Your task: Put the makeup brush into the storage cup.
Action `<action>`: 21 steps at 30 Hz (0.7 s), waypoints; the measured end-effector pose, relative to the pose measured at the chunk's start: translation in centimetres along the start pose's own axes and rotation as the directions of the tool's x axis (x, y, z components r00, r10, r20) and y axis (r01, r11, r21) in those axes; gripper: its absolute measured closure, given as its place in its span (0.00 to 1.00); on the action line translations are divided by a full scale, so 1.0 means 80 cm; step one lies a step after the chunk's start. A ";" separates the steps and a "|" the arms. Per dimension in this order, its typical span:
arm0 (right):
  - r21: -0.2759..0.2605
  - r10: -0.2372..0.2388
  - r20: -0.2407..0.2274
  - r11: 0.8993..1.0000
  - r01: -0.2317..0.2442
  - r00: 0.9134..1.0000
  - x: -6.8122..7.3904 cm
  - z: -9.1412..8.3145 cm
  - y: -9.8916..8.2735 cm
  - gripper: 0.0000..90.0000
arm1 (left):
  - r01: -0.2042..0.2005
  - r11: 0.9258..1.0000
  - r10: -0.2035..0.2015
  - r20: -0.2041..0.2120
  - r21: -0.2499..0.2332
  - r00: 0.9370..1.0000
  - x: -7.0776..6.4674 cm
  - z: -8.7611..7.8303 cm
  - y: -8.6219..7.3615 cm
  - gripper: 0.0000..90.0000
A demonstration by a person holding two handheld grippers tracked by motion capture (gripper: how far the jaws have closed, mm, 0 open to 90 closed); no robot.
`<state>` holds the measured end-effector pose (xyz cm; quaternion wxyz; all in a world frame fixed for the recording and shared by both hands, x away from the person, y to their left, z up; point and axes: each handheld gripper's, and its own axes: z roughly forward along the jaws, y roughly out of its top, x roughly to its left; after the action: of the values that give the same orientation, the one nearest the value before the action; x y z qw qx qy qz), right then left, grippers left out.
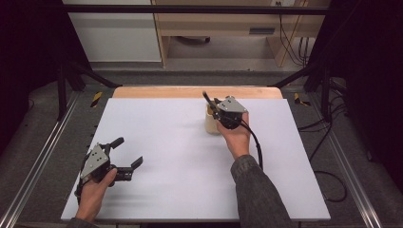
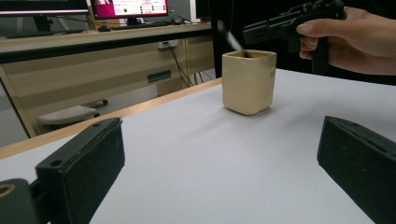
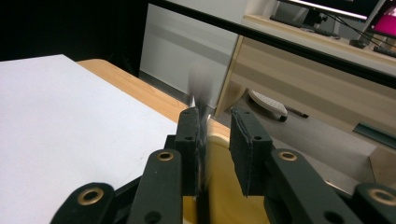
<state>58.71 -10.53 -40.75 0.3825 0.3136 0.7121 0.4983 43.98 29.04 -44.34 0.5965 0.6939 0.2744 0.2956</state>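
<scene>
While our right gripper hangs over the squarish, matte cream cup, its jaws stand slightly parted beside a thin dark stick leaning inside. Well left of that cup, our left gripper lies wide open on the smooth white tabletop.

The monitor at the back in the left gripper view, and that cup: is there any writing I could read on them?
Monitor: a pink and white page with rows of print, too small and blurred to read.
Beige cup: plain, no words or label.
Grey plates on the two grippers in the high view: no readable marks.
No legible text anywhere.
</scene>
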 end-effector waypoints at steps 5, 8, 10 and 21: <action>-0.009 -0.018 -0.002 1.000 0.018 1.000 0.002 -0.007 0.004 0.81 | -0.002 1.000 0.002 0.001 0.001 1.000 0.000 0.000 0.000 0.01; -0.013 -0.011 0.001 1.000 0.011 1.000 0.001 -0.010 0.005 0.81 | 0.001 1.000 -0.001 0.000 -0.002 1.000 -0.001 0.001 0.000 0.01; -0.013 -0.012 0.003 1.000 0.012 1.000 -0.001 -0.011 0.005 0.81 | -0.001 1.000 0.001 0.000 0.001 1.000 0.000 0.000 0.000 0.01; -0.015 -0.008 0.001 1.000 0.008 1.000 -0.002 -0.015 0.006 0.80 | -0.001 1.000 0.001 0.001 -0.001 1.000 -0.001 0.000 0.000 0.01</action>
<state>57.77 -11.06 -39.98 0.3872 0.3082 0.7094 0.5018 43.97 28.98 -44.32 0.5967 0.6940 0.2738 0.2955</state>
